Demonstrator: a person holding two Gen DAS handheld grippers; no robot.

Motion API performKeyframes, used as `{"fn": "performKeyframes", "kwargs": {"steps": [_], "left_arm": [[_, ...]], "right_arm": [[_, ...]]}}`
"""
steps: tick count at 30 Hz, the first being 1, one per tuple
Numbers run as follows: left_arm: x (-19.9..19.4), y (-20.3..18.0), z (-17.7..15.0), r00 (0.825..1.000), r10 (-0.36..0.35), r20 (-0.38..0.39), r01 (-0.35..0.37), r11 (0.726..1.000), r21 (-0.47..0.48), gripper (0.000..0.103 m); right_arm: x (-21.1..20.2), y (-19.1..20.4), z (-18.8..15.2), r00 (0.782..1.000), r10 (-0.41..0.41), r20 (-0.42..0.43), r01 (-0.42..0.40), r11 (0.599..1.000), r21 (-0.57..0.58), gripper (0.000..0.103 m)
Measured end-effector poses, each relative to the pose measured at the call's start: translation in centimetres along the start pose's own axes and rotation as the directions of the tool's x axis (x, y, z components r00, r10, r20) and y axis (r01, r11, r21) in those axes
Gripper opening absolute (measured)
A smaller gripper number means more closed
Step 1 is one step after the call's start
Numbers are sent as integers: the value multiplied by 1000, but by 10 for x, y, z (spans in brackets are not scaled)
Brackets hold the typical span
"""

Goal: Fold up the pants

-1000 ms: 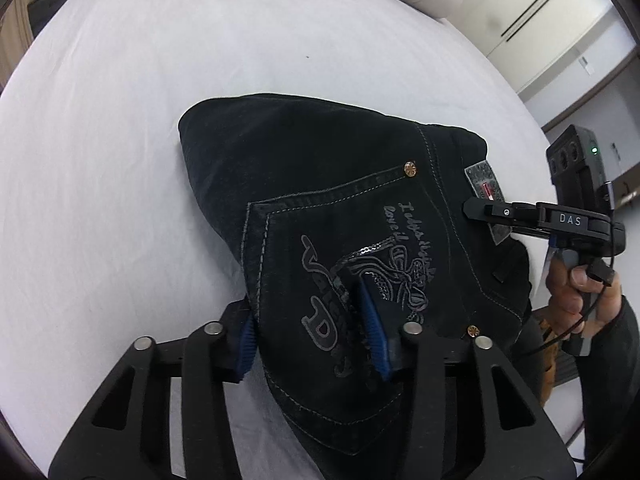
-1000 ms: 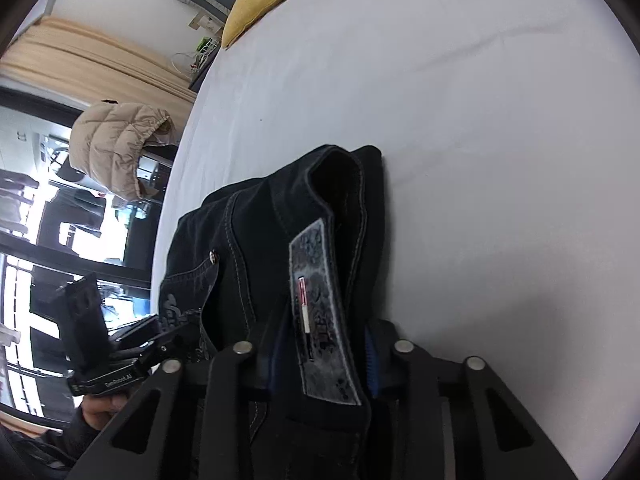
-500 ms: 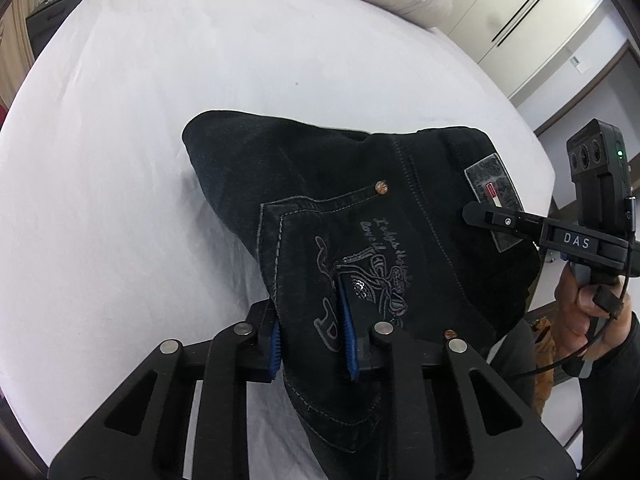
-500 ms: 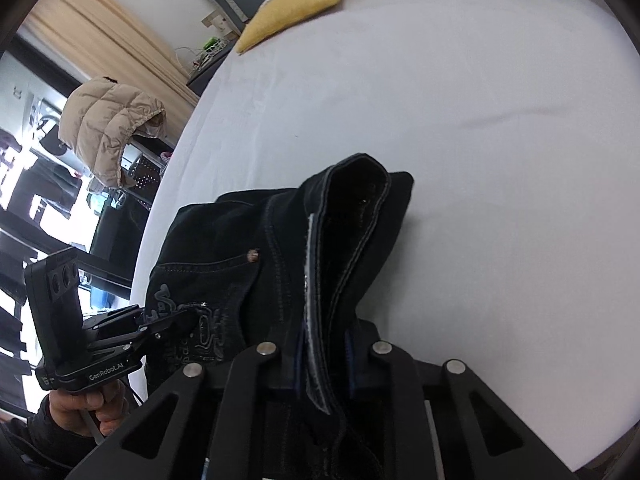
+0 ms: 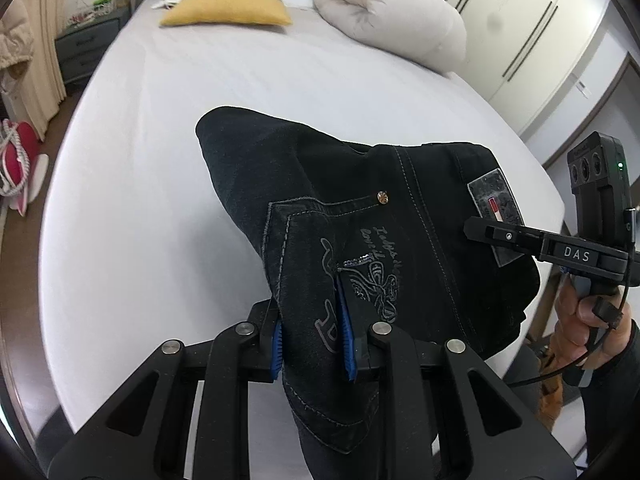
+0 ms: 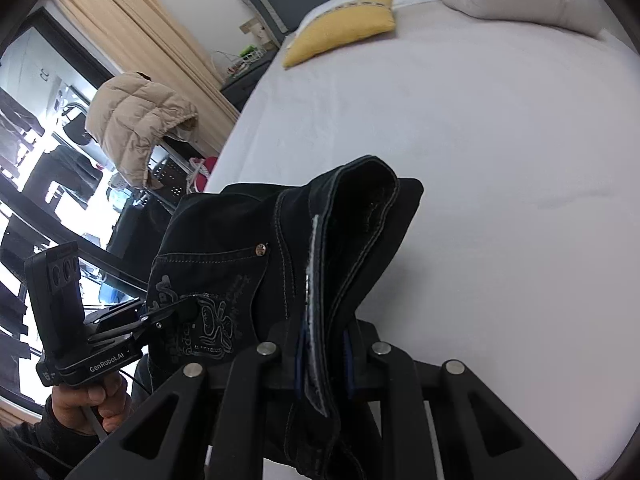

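Note:
Black jeans [image 5: 320,184] hang bunched above the white bed [image 5: 160,200], their far end still resting on the sheet. My left gripper [image 5: 312,332] is shut on the embroidered back pocket, a fold of denim pinched between its blue pads [image 5: 346,332]. My right gripper [image 6: 324,356] is shut on the waistband [image 6: 360,216] beside the grey label patch [image 5: 496,208]. From the left wrist view the right gripper [image 5: 474,230] reaches in from the right, held by a hand [image 5: 580,320]. The jeans [image 6: 224,240] sag between the two grips.
A yellow pillow [image 5: 228,10] and a rolled white duvet [image 5: 392,20] lie at the head of the bed. White wardrobe doors [image 5: 540,20] stand on the right. A beige puffer jacket [image 6: 136,120], curtains and a nightstand [image 5: 86,50] are to the left of the bed.
Both grippers closed on the jeans and rose, lifting the waist end off the sheet. More of the room and bed head came into view.

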State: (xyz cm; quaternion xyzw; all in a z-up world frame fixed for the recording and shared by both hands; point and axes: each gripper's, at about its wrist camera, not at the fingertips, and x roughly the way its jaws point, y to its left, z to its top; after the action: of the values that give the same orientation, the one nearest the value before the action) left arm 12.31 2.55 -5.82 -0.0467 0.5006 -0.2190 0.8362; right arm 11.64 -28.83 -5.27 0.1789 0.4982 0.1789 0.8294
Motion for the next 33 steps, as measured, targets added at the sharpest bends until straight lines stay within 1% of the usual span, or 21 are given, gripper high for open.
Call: {"fn": "performKeyframes", "kwargs": {"steps": [6,8,9,13,16,19,22,24,26,27,29,30,32,33], "left_arm": [[-8,38,22,997,70,31,-70,998,-1,20],[-8,50,33,994,96,43,-96,995,5,20],[-10,61,43,993,105,47,-106,994,5,20],[-5,87,68,990,123,63,-123,992,-1,20],[5,97,85,990,123,67,-123,992,2,20],[24,108,106,992,116,56,-116,993,-4,20],[50,128,127,994,104,38,-104,994,-18,20],[68,137,133,994,109,24,-108,994,-26,20],[83,145,135,992,130,8,-129,991,-30,14],[89,150,135,992,130,3,-129,991,-38,14],[101,161,135,992,124,-11,-124,990,-63,14],[107,163,138,992,124,-12,-124,990,-66,14],[115,166,142,992,122,-8,-122,990,-67,14],[116,166,141,993,119,-1,-119,990,-71,14]], "right_arm": [[29,27,30,1000,21,11,-20,999,-32,17],[38,35,44,999,30,20,-29,999,-39,17],[43,38,51,999,33,21,-32,999,-42,17],[66,46,85,999,42,28,-41,998,-48,17],[79,45,103,998,50,27,-49,998,-36,17],[95,32,117,998,61,15,-61,998,-1,17],[111,16,125,998,66,-2,-65,997,43,17],[122,3,127,997,69,-17,-68,995,79,17],[137,-13,128,998,59,-37,-54,991,121,17],[146,-24,127,997,52,-53,-43,988,150,17],[159,-42,122,996,63,-70,-48,978,203,17],[164,-51,118,995,66,-73,-48,973,228,18],[169,-61,112,993,89,-72,-68,966,249,27],[171,-64,110,993,88,-77,-66,965,252,28]]}}
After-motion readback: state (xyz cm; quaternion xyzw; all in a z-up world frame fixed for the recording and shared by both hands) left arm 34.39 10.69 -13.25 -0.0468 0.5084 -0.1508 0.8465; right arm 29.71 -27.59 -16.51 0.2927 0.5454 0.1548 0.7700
